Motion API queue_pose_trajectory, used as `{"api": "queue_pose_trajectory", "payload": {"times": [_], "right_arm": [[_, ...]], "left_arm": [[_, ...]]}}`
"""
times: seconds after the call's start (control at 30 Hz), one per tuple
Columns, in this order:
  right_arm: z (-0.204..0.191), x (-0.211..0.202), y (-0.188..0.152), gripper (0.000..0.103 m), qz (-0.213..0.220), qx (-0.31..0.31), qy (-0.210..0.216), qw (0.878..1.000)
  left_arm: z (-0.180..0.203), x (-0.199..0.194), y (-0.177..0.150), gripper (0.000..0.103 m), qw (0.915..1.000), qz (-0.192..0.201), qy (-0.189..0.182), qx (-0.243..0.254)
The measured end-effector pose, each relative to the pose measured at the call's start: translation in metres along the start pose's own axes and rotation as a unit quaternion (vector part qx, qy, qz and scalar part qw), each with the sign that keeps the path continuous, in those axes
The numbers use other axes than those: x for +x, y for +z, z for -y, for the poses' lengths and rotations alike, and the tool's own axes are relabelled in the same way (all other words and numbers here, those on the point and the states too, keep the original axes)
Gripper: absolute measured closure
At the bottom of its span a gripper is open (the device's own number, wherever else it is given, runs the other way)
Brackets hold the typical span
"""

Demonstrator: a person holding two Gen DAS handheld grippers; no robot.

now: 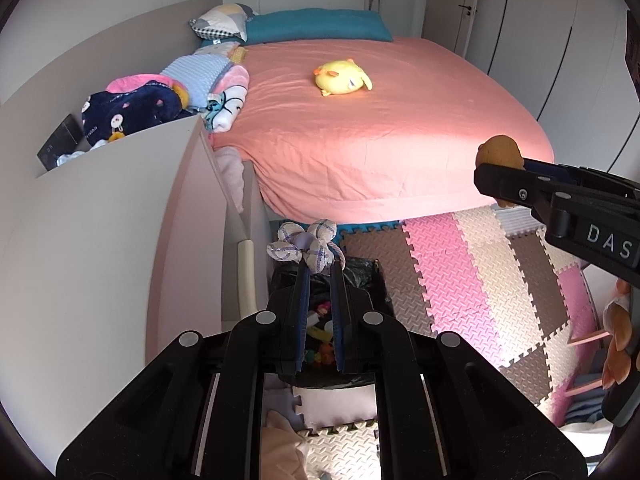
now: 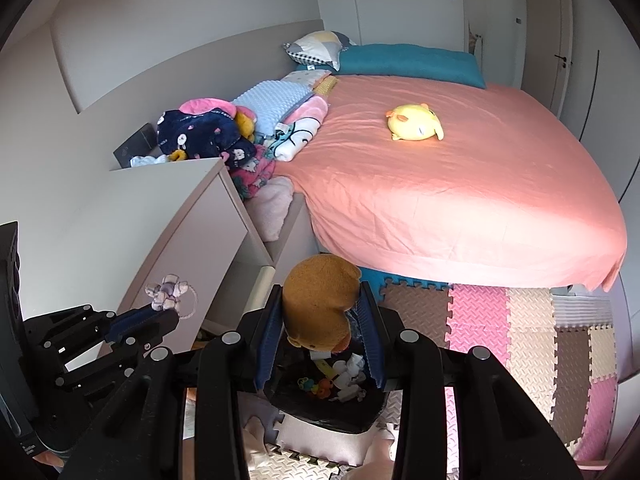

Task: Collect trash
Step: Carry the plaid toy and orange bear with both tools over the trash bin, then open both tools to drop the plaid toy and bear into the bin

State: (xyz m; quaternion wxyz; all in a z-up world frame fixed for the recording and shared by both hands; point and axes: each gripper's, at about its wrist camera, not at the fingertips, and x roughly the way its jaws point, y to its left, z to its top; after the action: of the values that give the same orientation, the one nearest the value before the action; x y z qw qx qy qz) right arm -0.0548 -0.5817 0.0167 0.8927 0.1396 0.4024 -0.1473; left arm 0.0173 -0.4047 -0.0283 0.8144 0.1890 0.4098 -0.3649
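White letters "DAS" on the right gripper [image 1: 496,184] body

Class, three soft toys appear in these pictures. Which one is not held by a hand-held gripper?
The yellow chick plush lying alone on the pink bed. The brown plush sits in the right hand-held gripper; the checked cloth toy is pinched by the left hand-held gripper.

Bin [image 2: 320,416] contents small, half hidden behind brown plush [image 2: 320,304].
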Motion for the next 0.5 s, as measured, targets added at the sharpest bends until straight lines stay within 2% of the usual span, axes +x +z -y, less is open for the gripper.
{"api": "queue_pose_trajectory", "payload": {"times": [0.5], "right_arm": [[0.001,0.018,0.007,0.064,-0.015,-0.002,-0.003,1.0]], "left_arm": [[-0.001,0.017,0.002,0.093,0.9998,-0.021,-0.003,0.002]]}}
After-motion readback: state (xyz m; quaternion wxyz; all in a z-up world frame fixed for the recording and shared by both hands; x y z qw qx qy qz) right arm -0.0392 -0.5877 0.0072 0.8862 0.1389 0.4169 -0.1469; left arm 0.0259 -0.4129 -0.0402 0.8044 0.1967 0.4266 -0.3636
